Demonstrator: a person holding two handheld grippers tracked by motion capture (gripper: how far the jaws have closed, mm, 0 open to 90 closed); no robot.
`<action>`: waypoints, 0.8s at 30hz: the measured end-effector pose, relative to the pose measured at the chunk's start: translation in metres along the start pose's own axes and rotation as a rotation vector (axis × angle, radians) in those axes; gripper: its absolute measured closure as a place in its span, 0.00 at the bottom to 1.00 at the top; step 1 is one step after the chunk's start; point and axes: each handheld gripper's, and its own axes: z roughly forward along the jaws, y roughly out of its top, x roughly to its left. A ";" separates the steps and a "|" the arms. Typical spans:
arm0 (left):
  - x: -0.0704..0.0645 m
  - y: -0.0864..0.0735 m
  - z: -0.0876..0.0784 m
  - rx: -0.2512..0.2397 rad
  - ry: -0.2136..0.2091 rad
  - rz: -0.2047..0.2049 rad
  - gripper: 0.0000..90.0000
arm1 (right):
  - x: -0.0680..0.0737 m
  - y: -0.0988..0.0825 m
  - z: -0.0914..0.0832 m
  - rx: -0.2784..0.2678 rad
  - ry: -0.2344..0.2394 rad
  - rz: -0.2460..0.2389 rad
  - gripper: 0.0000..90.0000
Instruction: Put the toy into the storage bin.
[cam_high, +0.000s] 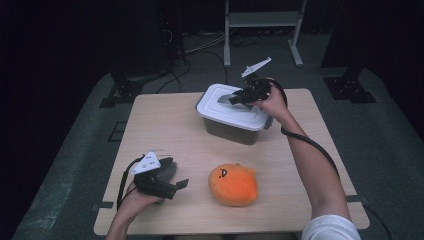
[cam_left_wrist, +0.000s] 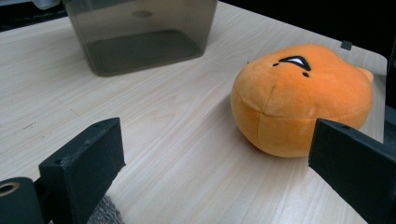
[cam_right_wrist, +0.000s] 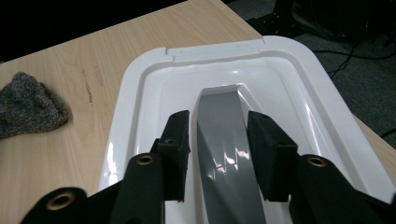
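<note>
Right gripper view had the right claw (cam_right_wrist: 218, 156) poised over the white lid (cam_right_wrist: 299, 74) of the box, its two black jaws set either side of the grey handle (cam_right_wrist: 224, 140) sunk in the lid's middle. A gap showed between each pad and the handle, so the claw was not yet gripping; the jaws were only partly apart, the handle between them. In the high view the right claw (cam_high: 235, 98) came down onto the lid from the far right side, the hand behind it near the far right part of the surface (cam_high: 165, 125). The lid sat flat on the smoky grey box (cam_high: 232, 131), which stood toward the far edge, a little right of centre.

Over on the near left, the left claw (cam_high: 181, 184) lay low by the near edge, jaws spread wide with nothing between them. The left gripper view looked along those jaws (cam_left_wrist: 215, 163) across bare wood to the orange plush toy (cam_left_wrist: 301, 98), which rested near the front edge, right of centre, just beside the right-hand jaw but clear of it. A grey knitted thing (cam_high: 167, 170) lay at the left hand, beside the left claw. The box and the plush stood well apart.
</note>
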 end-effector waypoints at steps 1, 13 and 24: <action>0.000 0.000 0.000 0.002 0.001 -0.002 0.03 | 0.000 0.000 0.000 -0.003 0.003 0.005 0.66; 0.000 -0.001 0.000 0.011 0.002 0.001 0.03 | 0.000 -0.003 -0.003 -0.005 0.035 0.026 0.73; 0.000 -0.001 -0.002 0.009 0.008 -0.001 0.03 | 0.008 -0.003 -0.003 0.010 0.064 0.004 0.73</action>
